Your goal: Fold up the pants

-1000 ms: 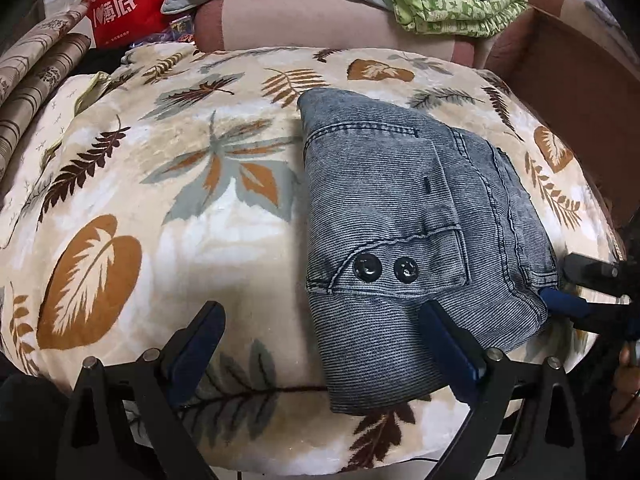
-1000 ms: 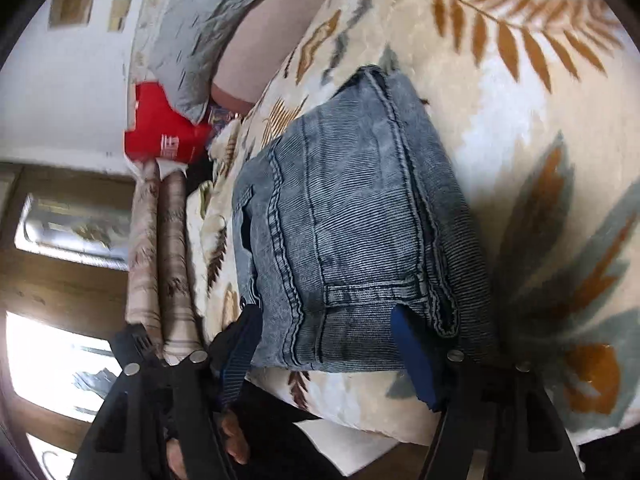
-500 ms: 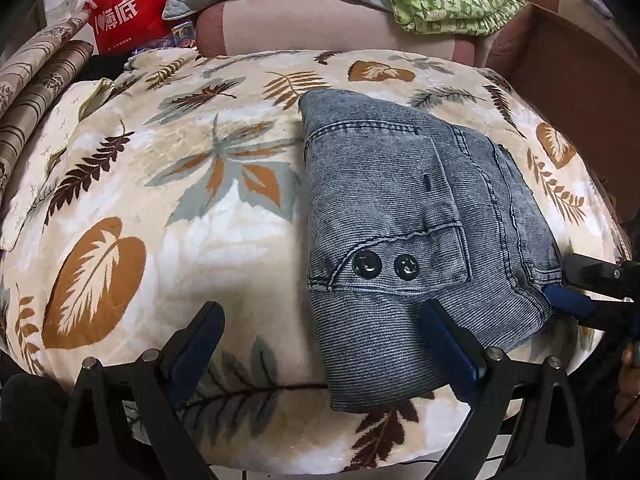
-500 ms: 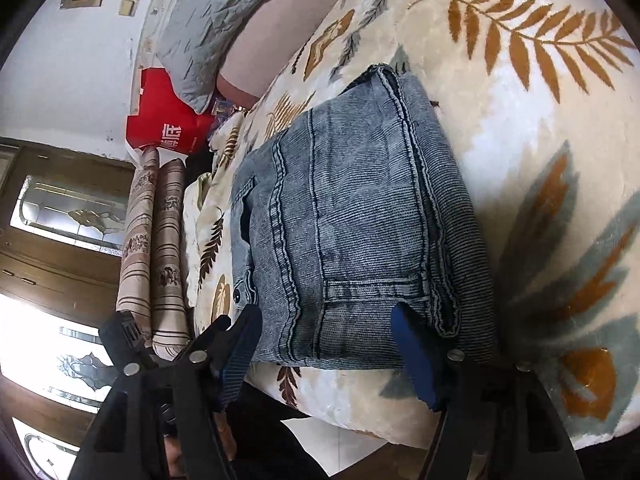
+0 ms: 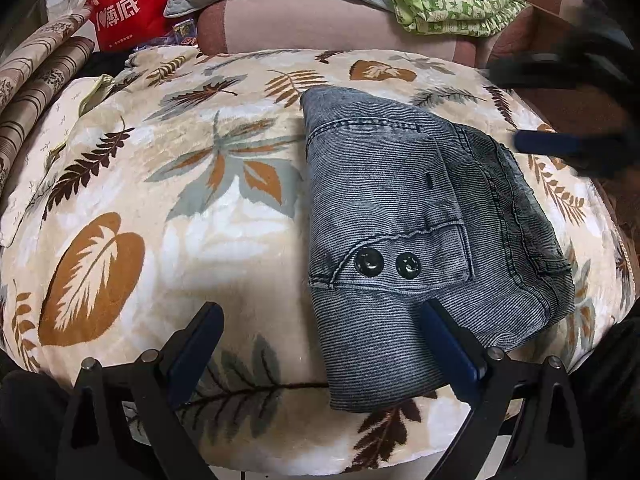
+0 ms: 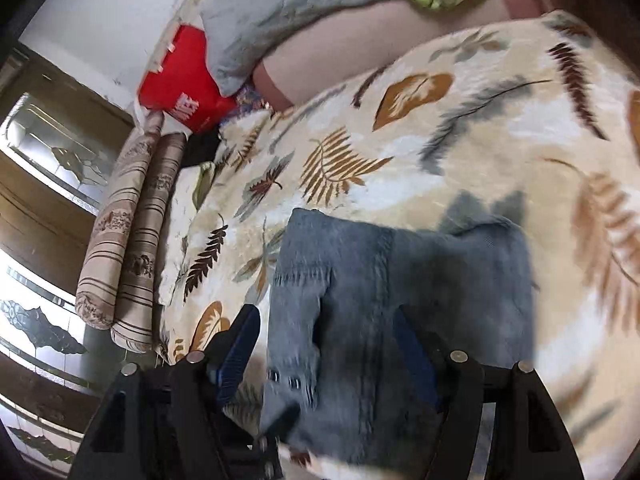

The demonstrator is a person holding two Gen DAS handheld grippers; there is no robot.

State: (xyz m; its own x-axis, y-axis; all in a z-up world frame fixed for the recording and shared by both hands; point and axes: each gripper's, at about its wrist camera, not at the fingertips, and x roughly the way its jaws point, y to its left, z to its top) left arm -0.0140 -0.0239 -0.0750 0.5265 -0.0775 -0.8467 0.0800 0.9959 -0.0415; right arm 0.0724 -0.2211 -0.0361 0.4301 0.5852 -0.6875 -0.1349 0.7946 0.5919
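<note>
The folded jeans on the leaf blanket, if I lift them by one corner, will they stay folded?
Probably not: the folded jeans are soft denim in loose layers, so they would likely sag open. The stack looks thick, so fairly heavy. On the plush leaf blanket they would likely drag, not slide.

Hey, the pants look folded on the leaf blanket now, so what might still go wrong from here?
1. The folded pants lie near the blanket's front edge, so a nudge might slide them off.
2. The left gripper sits open with one finger over the near edge of the denim; pulling back carelessly might drag the fold open.
3. The right gripper is blurred above the far corner and might snag it.
</note>
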